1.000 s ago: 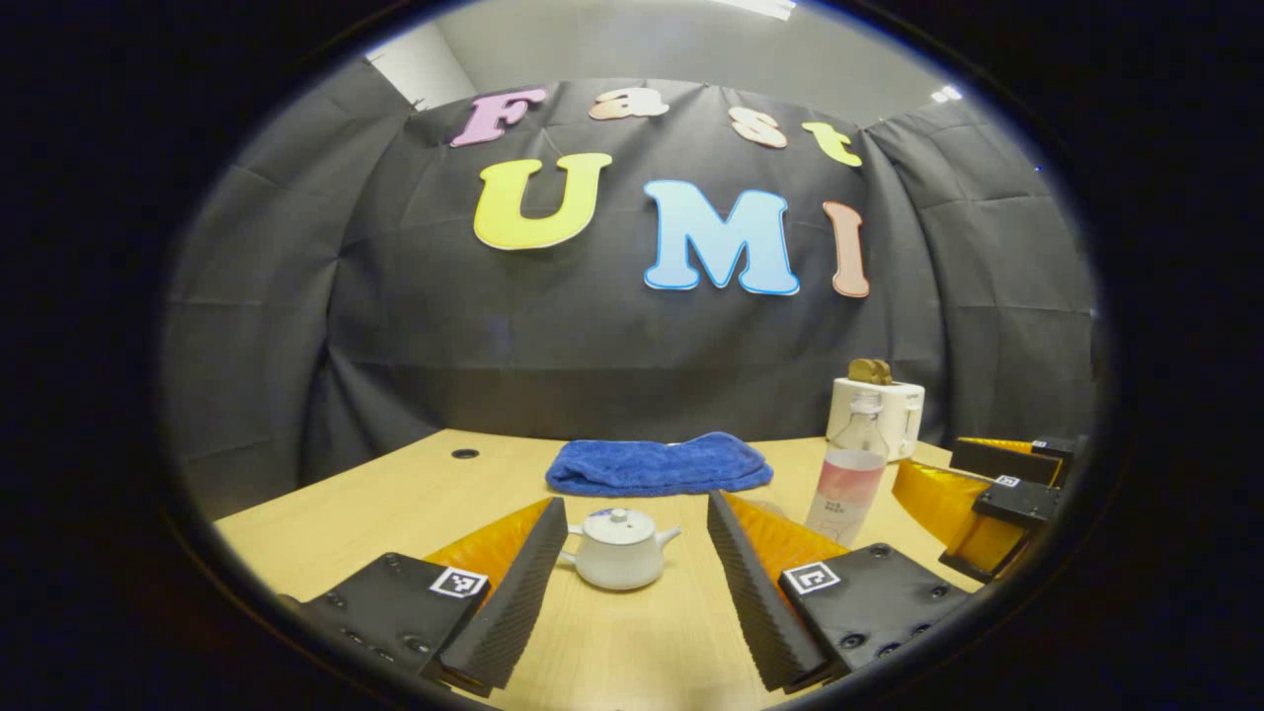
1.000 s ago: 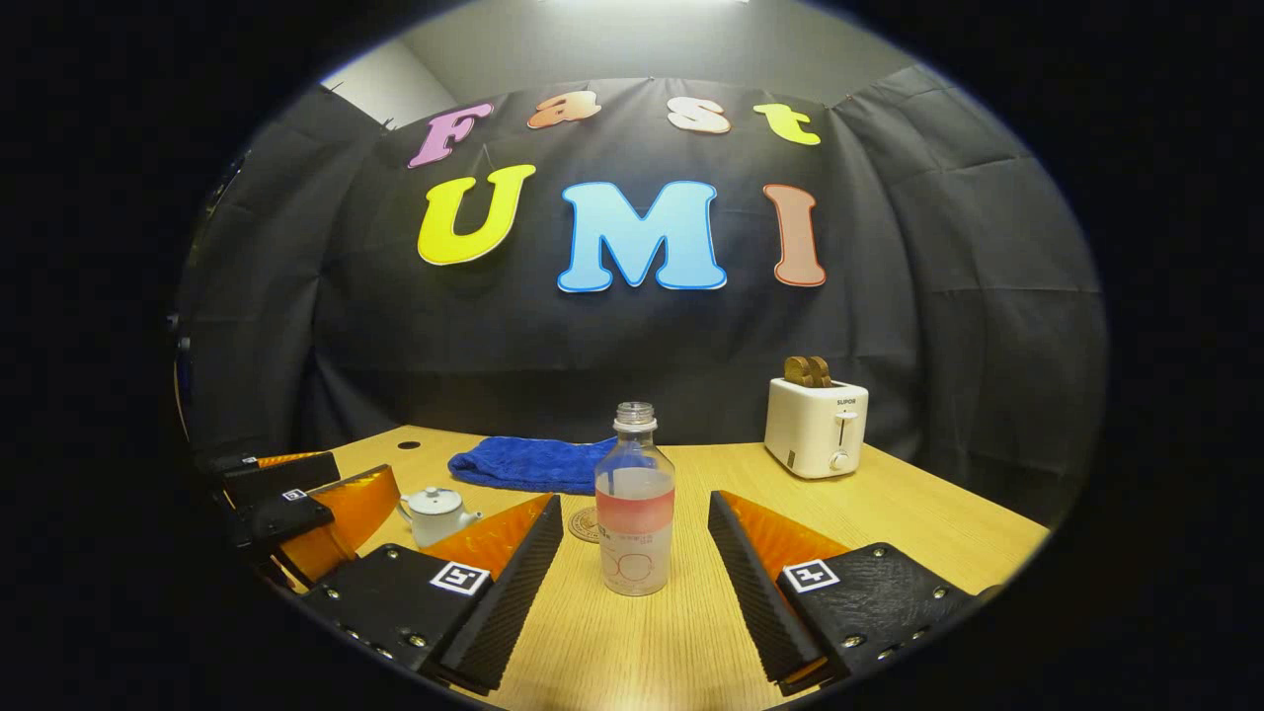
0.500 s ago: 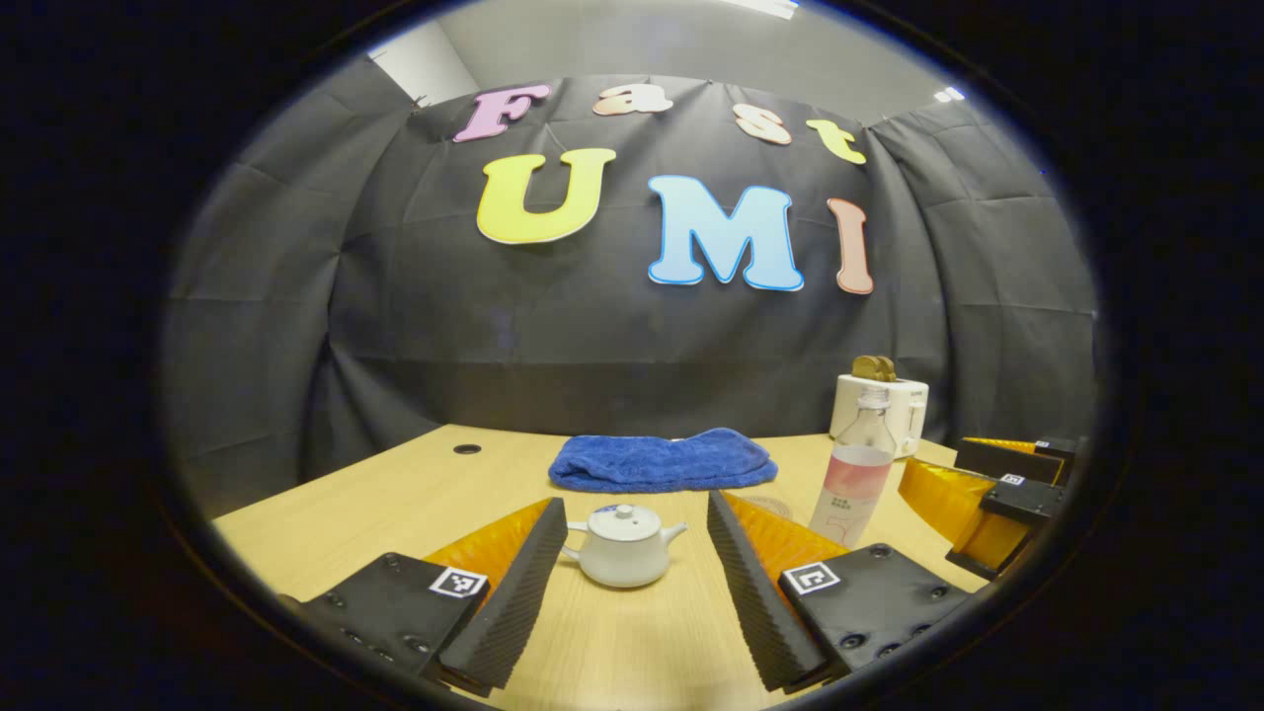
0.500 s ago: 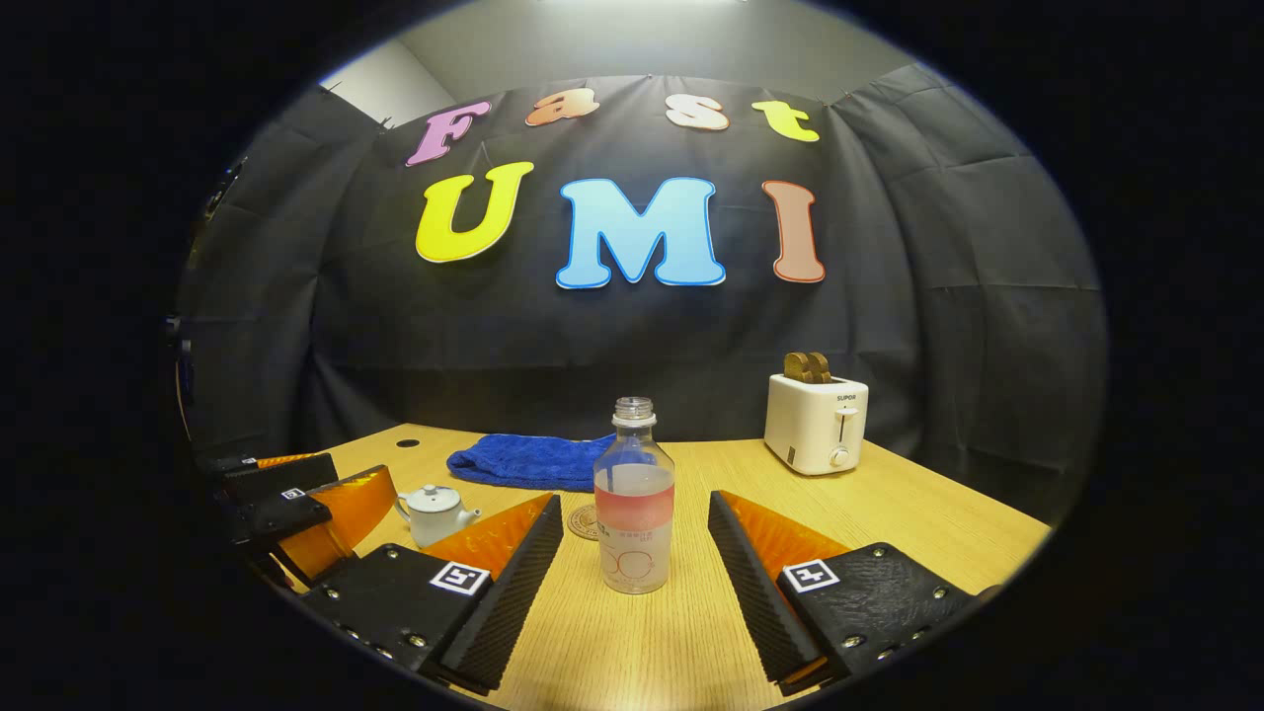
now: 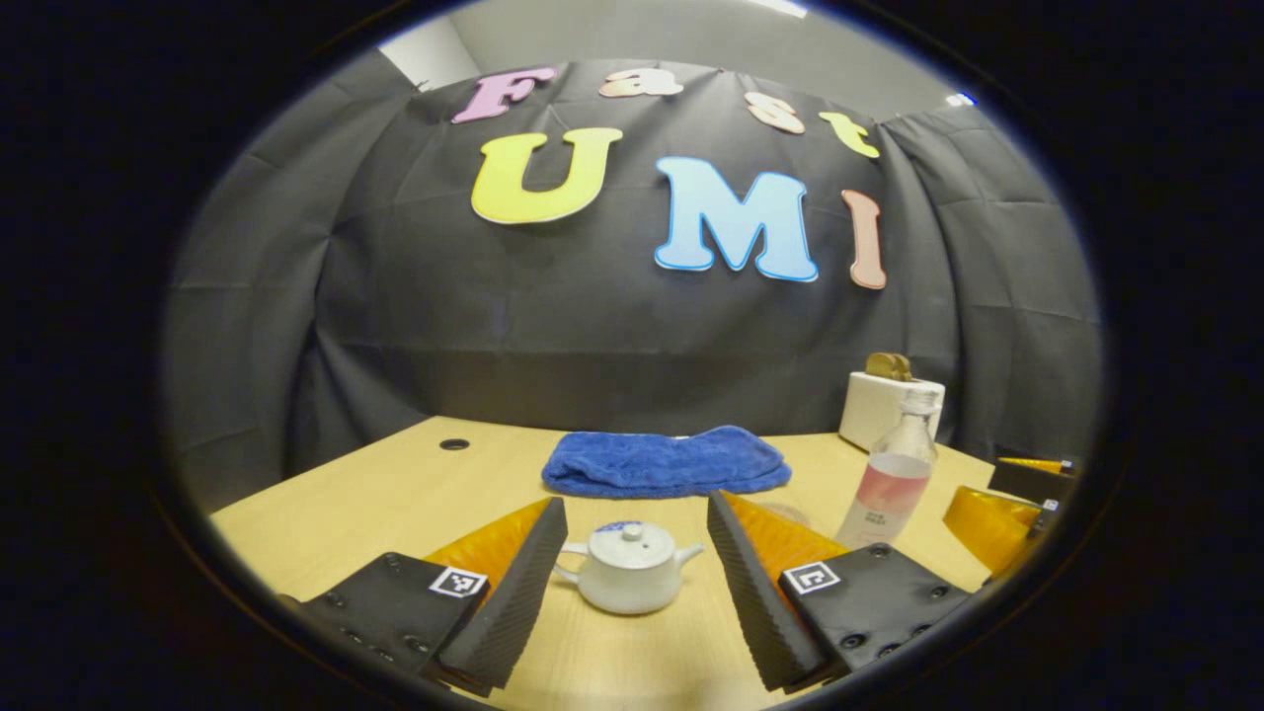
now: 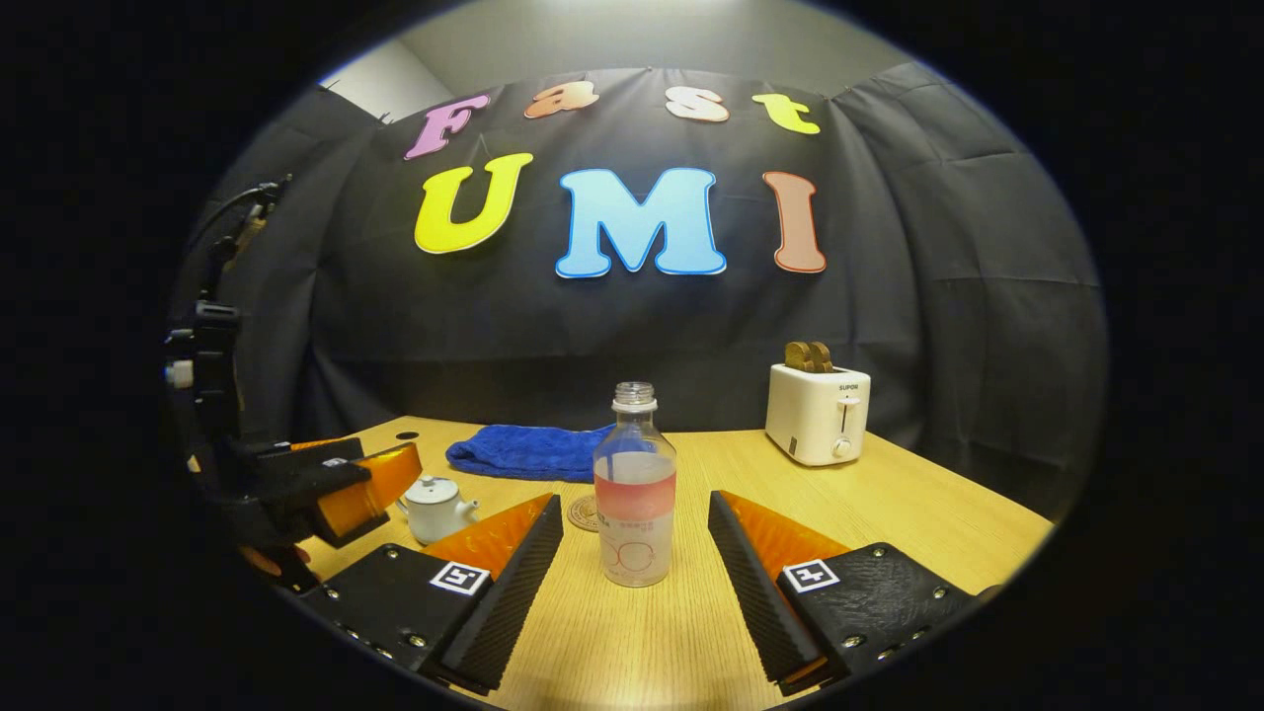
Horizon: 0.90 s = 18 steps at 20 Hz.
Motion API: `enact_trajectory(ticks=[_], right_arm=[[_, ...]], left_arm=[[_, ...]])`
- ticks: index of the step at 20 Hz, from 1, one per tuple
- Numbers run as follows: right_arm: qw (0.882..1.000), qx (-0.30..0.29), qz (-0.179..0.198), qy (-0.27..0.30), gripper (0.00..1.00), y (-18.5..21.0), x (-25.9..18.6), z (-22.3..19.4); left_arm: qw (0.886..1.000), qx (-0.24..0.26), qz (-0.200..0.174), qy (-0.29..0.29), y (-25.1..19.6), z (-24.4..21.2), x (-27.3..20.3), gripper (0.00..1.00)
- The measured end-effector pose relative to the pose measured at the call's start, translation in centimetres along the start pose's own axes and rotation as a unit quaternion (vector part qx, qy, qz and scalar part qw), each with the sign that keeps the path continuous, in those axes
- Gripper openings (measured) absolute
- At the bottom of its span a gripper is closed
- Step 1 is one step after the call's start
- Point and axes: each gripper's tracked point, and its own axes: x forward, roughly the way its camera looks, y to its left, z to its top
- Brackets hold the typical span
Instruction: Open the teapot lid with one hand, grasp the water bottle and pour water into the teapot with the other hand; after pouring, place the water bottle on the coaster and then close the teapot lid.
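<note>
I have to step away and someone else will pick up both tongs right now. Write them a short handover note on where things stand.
Left tongs: open, empty, fingers either side of the teapot, not touching it.
Right tongs: open, empty, lined up on the water bottle, no contact.
Things: teapot on the table with lid on; bottle upright, uncapped, partly filled; coaster just behind the bottle, bare.
Done: only the approach.
Left: lift the lid, grasp the bottle, pour, set the bottle on the coaster, close the lid.
</note>
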Motion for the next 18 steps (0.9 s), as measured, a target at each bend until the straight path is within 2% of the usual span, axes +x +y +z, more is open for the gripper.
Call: enact_trajectory(ticks=[1,4,11,18], right_arm=[[1.000,0.000,-0.001,0.002,0.92,0.0,0.0,-0.1],[1.000,0.001,-0.004,0.009,0.92,-0.3,0.3,-0.7],[1.000,0.009,-0.018,0.022,0.92,-1.4,1.1,-1.4],[0.999,0.019,-0.027,0.035,0.92,-2.3,1.6,-2.1]], left_arm=[[1.000,0.003,-0.001,0.003,0.1,0.0,0.9,0.95],[1.000,0.020,-0.001,0.014,0.8,-0.7,3.1,0.83],[0.999,0.023,-0.007,0.045,1.4,-3.1,6.4,0.83],[0.998,0.032,-0.013,0.058,0.8,-4.4,7.1,0.81]])
